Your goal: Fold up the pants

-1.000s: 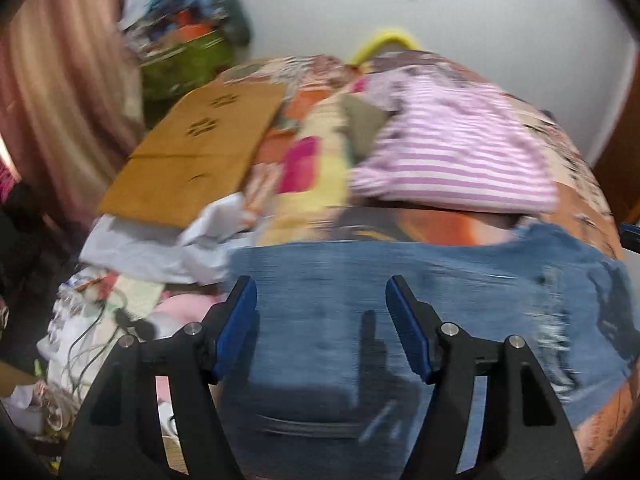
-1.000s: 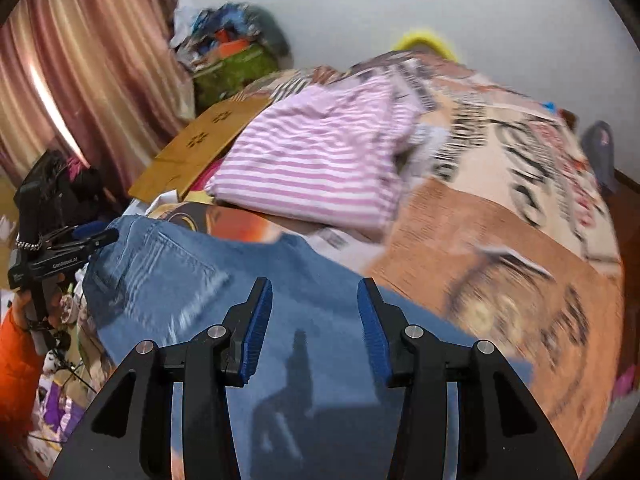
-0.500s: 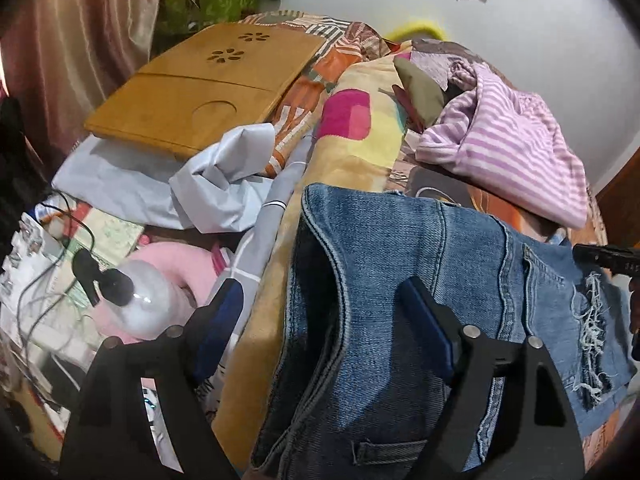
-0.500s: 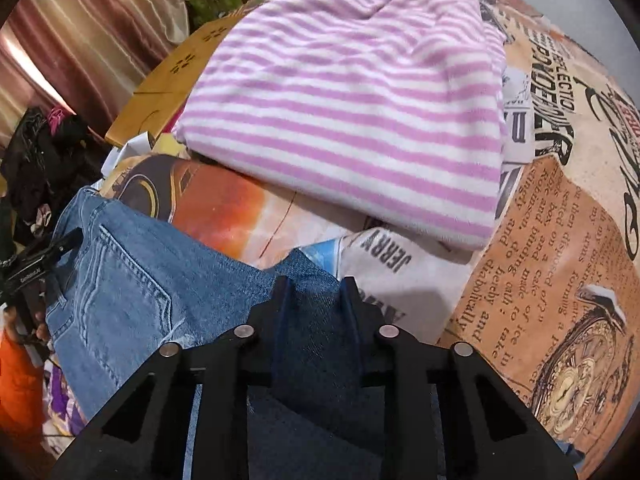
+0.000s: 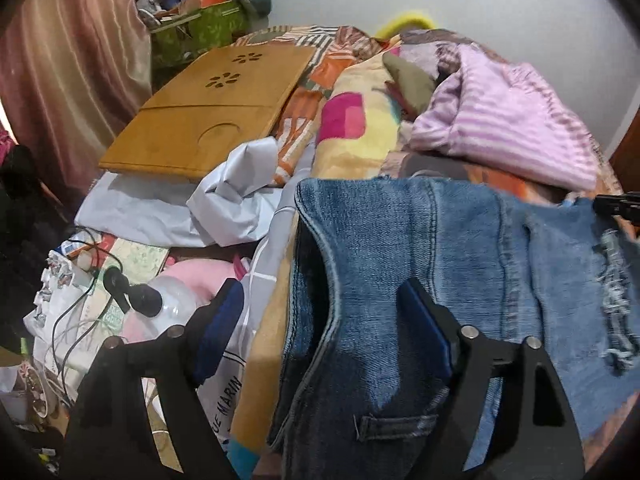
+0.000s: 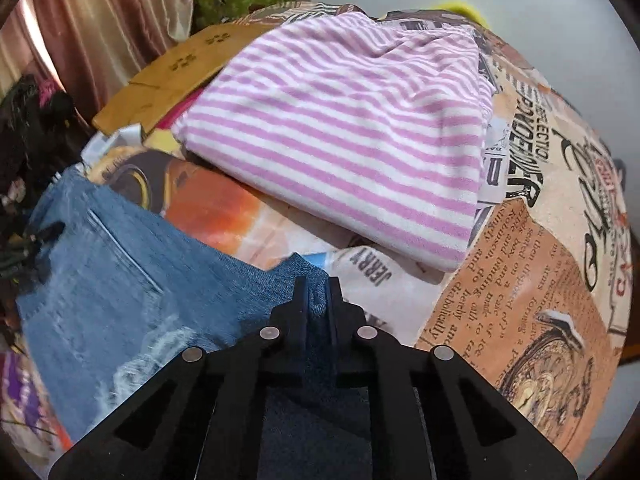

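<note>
We are laying the jeans [image 5: 460, 256] out on the bed [image 6: 532, 280], near its left edge, with the waistband hanging toward us in the left view and the ripped leg running off to the right. Our right tongs [image 6: 316, 300] are closing, already pinching a fold of denim at the far edge of the jeans, with the cloth bunched between the pads. Our left tongs [image 5: 320, 332] are spread wide and closing a little, straddling the waistband edge: the cloth is passing between the fingers, but the pads are not pressing on it, so this side is holding nothing. A striped top [image 6: 344, 128] is lying just beyond the jeans, and a wooden tray [image 5: 212, 108] is sitting farther off to the left. We judge that we are at the gripping step before the first fold, with only one corner secured. The next move is calling for the left tongs to close on the waistband, so that both ends can be lifted together and one half brought over the other. The striped top is lying near enough to snag if we are swinging the denim far.
</note>
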### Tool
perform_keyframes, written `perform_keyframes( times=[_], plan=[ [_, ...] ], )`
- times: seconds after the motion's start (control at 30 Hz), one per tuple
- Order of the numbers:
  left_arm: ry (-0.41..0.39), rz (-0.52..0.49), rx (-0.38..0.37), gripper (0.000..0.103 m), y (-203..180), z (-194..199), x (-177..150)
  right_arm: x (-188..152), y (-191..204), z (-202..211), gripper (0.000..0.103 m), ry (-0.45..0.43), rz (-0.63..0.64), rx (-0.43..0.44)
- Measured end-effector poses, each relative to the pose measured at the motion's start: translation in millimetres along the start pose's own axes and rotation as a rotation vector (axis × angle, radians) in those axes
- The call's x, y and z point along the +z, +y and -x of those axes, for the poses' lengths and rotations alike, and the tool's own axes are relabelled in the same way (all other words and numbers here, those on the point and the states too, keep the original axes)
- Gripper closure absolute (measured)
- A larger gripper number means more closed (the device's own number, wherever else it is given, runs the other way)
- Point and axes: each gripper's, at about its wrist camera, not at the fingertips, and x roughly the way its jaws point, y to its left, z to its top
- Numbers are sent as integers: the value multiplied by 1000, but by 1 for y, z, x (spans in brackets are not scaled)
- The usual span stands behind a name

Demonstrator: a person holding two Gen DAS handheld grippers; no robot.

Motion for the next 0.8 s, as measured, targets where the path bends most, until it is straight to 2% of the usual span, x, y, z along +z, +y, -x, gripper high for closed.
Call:
perform_keyframes(
  times=[0.13,0.2,0.27,0.3,0.37,0.43,0.47,0.6,0.67,0.77,0.8],
  plan=[
    [-50,-19,39,24,5,15,22,13,-13,-3,91,1,-73,73],
    [-52,-16,32,24,6,13,31,20,-13,-15,90,37,-87,92],
    [-42,-28,36,24,3,5,34,24,-9,-28,90,98,-80,92],
    [-25,-40,45,24,1,-2,34,25,-6,-34,87,123,-61,94],
    [1,-55,62,24,-3,-14,29,24,3,-39,87,131,-21,79],
    [-1,-59,65,24,-3,-21,22,24,8,-39,92,114,20,51],
    [-4,-52,60,24,-2,-21,21,23,8,-39,96,102,23,46],
    [8,-18,38,23,5,-23,18,22,3,-30,103,30,5,20],
    [5,-17,51,23,5,-25,13,23,-4,-22,103,-20,7,-59],
    [-4,-11,54,23,6,-24,8,19,-22,-8,103,-26,-52,-36],
    [-2,-13,55,23,6,-24,9,17,-23,-3,103,-27,-48,-52]
  ],
)
